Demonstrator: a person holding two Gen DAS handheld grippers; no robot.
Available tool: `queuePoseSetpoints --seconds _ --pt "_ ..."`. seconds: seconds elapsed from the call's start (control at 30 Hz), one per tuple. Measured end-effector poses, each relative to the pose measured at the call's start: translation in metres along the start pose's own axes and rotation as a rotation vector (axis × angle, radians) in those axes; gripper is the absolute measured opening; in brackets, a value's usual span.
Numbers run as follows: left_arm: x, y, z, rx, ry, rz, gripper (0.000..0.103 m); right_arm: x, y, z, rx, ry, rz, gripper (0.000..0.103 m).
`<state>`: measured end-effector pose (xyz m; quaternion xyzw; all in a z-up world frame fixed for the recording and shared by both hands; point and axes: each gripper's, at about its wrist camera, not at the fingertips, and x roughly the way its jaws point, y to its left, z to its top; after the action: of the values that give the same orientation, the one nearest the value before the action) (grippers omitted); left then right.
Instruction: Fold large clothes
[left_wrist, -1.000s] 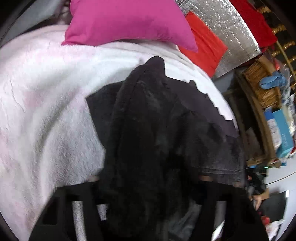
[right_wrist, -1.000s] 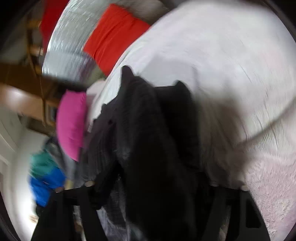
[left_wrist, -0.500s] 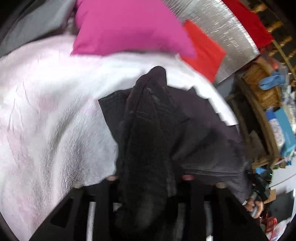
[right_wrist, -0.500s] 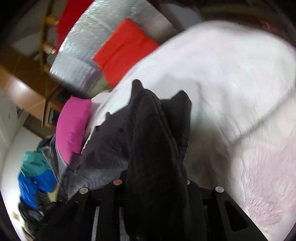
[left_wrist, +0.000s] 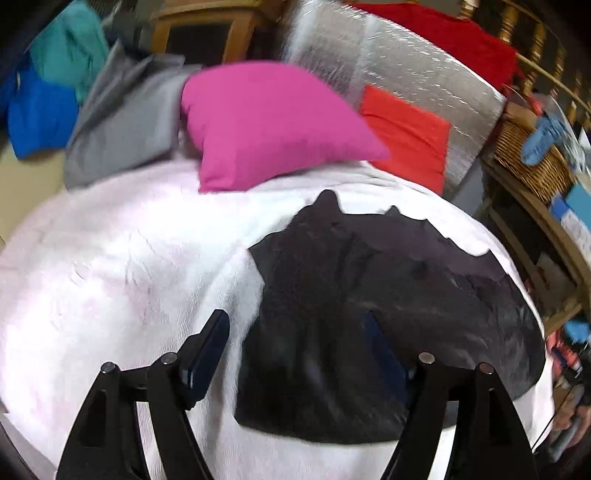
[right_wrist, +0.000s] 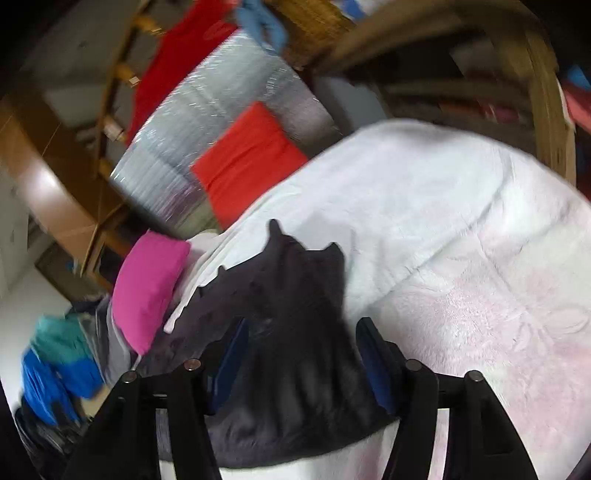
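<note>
A black garment lies folded and flat on the white and pale pink blanket of a bed. My left gripper hovers above its near left part with the jaws opening wide; the left finger is over bare blanket and nothing is pinched. In the right wrist view the same garment fills the gap under my right gripper. Those jaws are opening too, and the pads stand apart from the cloth, which rests on the blanket.
A pink pillow and a red cushion lean at the bed's far edge against a silver foil panel. Grey cloth and blue and teal clothes pile at far left. A wicker basket and shelves stand right.
Both grippers held bunched black fabric before; now they have let go, opened and pulled back and up. The garment has dropped flat onto the blanket.
</note>
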<state>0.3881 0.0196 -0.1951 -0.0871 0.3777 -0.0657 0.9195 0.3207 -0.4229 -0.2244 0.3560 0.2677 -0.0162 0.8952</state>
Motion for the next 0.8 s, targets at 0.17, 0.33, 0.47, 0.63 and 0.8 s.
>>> queuePoseSetpoints --seconds 0.17,0.33,0.47,0.63,0.8 --pt "0.016 -0.042 -0.021 0.143 0.083 0.120 0.084 0.012 0.031 -0.021 -0.062 0.073 0.003 0.054" --pt "0.055 -0.056 -0.036 0.197 0.145 0.216 0.086 0.054 0.027 -0.044 -0.097 0.217 -0.123 0.055" --pt "0.053 -0.056 -0.031 0.207 0.123 0.216 0.086 0.042 0.040 -0.038 -0.148 0.184 -0.102 0.056" --pt "0.057 -0.060 -0.030 0.225 0.101 0.233 0.086 0.042 0.069 -0.027 -0.199 0.125 -0.016 0.056" --pt "0.058 -0.063 -0.032 0.244 0.082 0.240 0.088 0.095 0.076 -0.044 -0.227 0.236 -0.074 0.057"
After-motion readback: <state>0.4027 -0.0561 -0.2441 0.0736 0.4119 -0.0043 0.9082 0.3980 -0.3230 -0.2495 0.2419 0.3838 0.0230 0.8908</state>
